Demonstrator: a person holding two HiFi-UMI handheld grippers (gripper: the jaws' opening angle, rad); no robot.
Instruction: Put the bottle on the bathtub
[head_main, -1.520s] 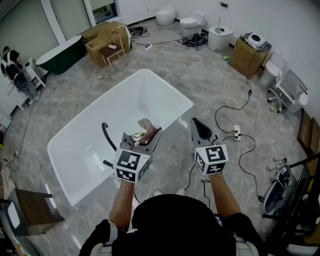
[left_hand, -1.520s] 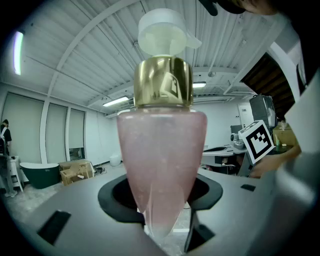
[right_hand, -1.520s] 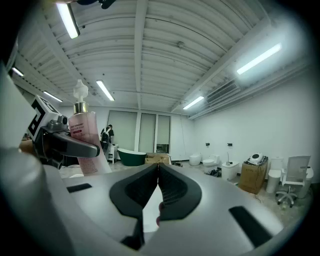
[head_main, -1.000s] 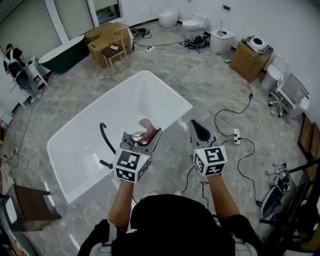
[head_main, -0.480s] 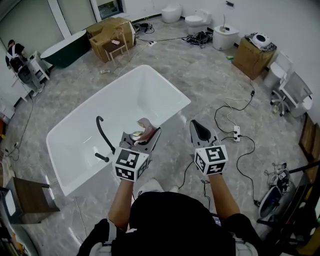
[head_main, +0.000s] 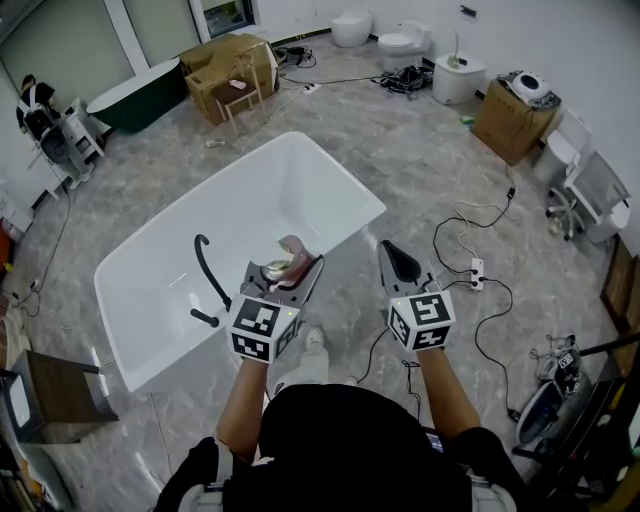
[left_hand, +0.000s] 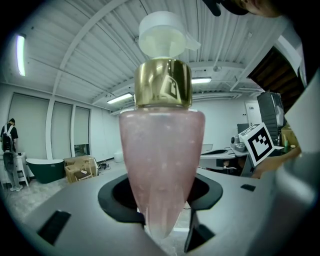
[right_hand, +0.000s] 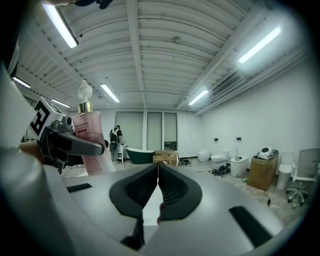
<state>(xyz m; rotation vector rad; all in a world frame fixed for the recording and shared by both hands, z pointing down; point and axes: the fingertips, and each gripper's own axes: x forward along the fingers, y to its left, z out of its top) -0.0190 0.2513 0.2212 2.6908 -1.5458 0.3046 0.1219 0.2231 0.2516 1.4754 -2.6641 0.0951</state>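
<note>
Shoe (head_main: 313, 340) stepped forward; left gripper (head_main: 298, 268) clamps glossy pink tapered bottle (left_hand: 161, 170); right gripper (head_main: 399, 259) closed, empty

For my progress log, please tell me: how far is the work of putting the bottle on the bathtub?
Done: the bottle is lifted, clamped in the left gripper. In hand: it is held upright by the near rim of the bathtub. Left: set it on the rim and release. The right gripper is shut and empty.
</note>
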